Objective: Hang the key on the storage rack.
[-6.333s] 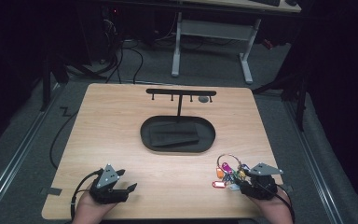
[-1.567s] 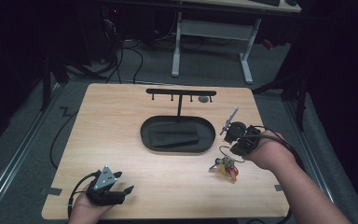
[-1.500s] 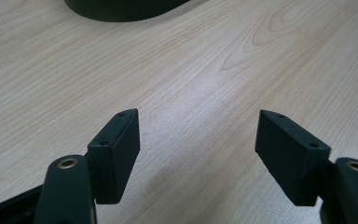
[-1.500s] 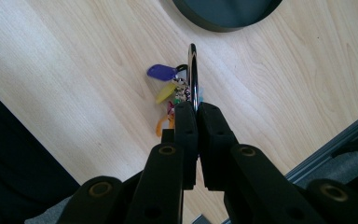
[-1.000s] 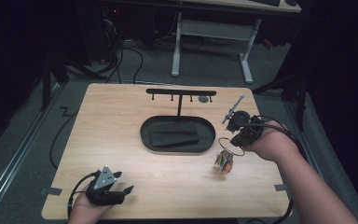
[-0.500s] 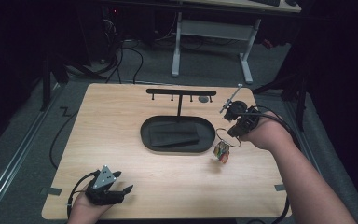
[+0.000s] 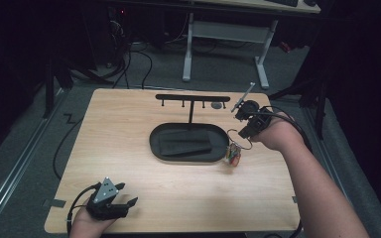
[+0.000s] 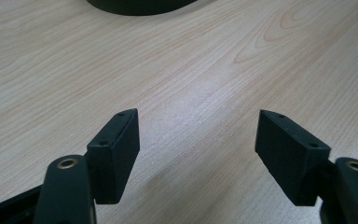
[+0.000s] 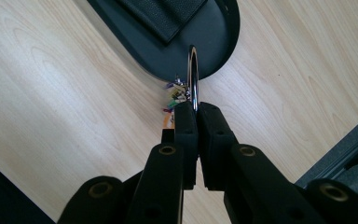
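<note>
Forearms come in from the near edge of the counter [image 7: 144, 148], one to each side. Nearest, at the near left corner, the left claw [image 7: 125, 202] rests low over the wood in the person's left hand [image 7: 87, 225], its jaws spread wide with nothing between them; in the left gripper view [image 8: 196, 140] bare pale wood grain lies between the two black pads, and a dark curved rim shows at the top edge.

Farther in and to the right, the right claw [image 7: 243, 131] is held up by the right hand [image 7: 273, 135] just past the right end of the tray [image 7: 154, 144]. Its jaws are pressed together on the metal ring [image 9: 193, 79] of a key bunch [image 7: 234, 154], which hangs below the claw with its coloured tags gathered just beside the tray's right end, close to the wood; whether it touches the counter cannot be told. In the right gripper view the ring stands edge-on between the closed pads [image 9: 186, 135], with the tags [image 9: 175, 98] dangling beneath and the tray's rounded end behind them.

A dark flat pad [image 7: 186, 146] lies inside the oval tray. Behind the tray, a black T-shaped rack [image 7: 191, 99] with small hooks under its crossbar stands near the far edge.
</note>
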Demonstrator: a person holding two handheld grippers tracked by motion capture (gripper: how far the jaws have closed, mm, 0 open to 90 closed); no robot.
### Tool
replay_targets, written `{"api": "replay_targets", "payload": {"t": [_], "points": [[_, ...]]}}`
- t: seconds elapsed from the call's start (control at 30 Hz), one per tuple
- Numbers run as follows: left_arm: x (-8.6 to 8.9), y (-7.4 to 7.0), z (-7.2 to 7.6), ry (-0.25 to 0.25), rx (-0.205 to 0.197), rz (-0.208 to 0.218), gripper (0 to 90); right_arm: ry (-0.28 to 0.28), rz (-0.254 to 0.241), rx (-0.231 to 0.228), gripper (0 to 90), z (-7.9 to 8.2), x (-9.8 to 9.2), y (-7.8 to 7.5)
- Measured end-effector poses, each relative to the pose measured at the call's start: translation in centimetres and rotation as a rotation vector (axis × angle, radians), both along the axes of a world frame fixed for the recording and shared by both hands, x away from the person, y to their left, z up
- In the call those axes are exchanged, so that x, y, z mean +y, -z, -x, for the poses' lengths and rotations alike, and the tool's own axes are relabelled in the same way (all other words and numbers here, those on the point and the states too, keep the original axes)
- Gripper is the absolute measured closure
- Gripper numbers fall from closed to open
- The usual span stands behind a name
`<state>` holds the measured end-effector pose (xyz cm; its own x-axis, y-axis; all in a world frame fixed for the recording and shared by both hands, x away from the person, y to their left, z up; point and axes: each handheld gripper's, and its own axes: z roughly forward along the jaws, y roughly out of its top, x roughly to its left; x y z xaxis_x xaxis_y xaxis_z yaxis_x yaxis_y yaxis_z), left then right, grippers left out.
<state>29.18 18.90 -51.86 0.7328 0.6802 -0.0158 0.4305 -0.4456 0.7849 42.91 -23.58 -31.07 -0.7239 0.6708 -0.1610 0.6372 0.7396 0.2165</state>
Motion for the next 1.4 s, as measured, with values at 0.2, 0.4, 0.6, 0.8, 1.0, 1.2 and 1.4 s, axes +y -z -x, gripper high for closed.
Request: {"api": "replay_targets", "payload": {"t": [0.2,0.4,0.6,0.8,1.0,1.2,1.4], "points": [[0.4,0.1,0.2,-0.005,0.007,-0.008,31.1,0.0,-0.001,-0.008,87.2,-0.6,0.3,-0.1],[0.6,0.1,0.3,-0.013,0.012,-0.012,31.0,-0.01,-0.005,-0.011,87.2,-1.2,0.8,-0.2],[0.5,0.1,0.2,-0.01,0.015,-0.014,31.0,-0.012,-0.006,0.0,87.2,-2.3,1.0,-0.4],[0.4,0.3,0.0,-0.006,0.016,-0.014,31.0,-0.008,-0.012,-0.006,87.3,-3.5,1.2,-0.8],[0.6,0.3,0.0,-0.006,0.019,-0.014,31.0,-0.007,-0.025,-0.017,87.2,-4.5,1.7,-1.0],[0.7,0.3,0.1,-0.011,0.016,-0.013,31.0,-0.002,-0.029,-0.023,87.3,-5.6,2.1,-0.9],[0.7,0.3,0.1,-0.008,0.02,-0.019,31.0,0.026,-0.046,-0.036,87.2,-6.8,1.9,-1.2]]}}
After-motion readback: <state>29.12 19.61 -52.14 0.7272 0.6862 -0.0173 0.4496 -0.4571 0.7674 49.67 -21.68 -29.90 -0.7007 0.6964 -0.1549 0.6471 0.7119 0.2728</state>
